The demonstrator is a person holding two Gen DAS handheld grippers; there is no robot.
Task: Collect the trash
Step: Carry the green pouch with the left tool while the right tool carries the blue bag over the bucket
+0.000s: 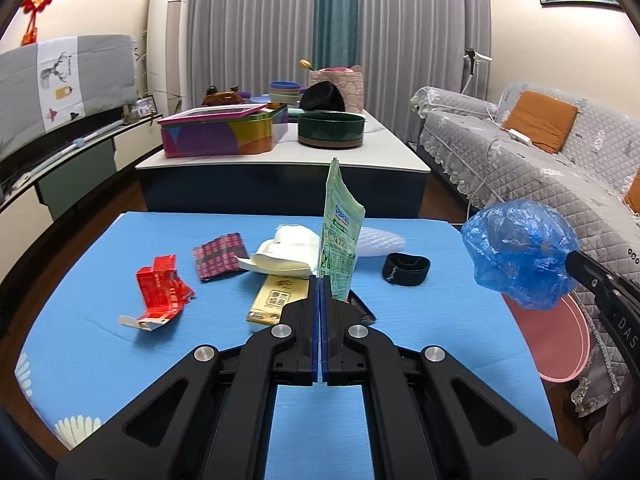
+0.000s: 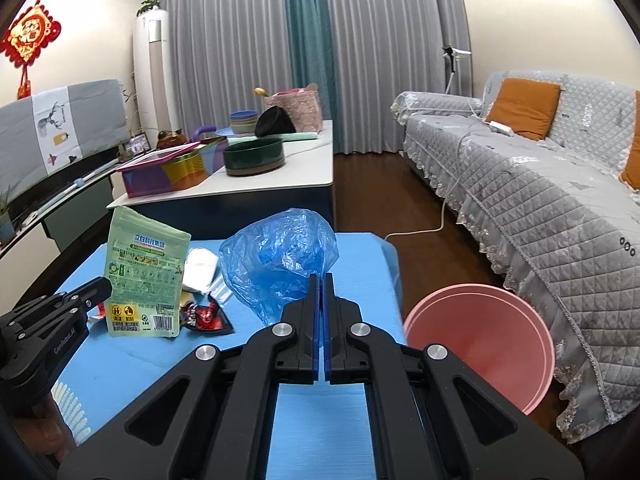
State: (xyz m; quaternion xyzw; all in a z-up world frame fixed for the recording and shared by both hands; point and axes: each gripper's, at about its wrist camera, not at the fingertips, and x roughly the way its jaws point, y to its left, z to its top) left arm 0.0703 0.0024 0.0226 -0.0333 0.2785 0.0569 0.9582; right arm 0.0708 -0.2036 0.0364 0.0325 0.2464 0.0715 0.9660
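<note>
My left gripper [image 1: 321, 278] is shut on a green pouch [image 1: 340, 232] and holds it upright above the blue table [image 1: 100, 344]; the pouch also shows in the right wrist view [image 2: 146, 272]. My right gripper [image 2: 321, 278] is shut on a crumpled blue plastic bag [image 2: 280, 260], held over the table's right side; the bag also shows in the left wrist view [image 1: 520, 256]. A pink bin [image 2: 484, 340] stands on the floor right of the table. On the table lie a red carton [image 1: 160, 292], a red patterned wrapper [image 1: 220, 256], white paper [image 1: 288, 252] and a yellow packet [image 1: 274, 300].
A black band [image 1: 406, 269] and a white oval object [image 1: 380, 242] lie on the table's far right. A red-black wrapper [image 2: 206, 316] lies below the pouch. A coffee table [image 1: 280, 160] with boxes stands behind. A grey sofa [image 2: 540, 208] runs along the right.
</note>
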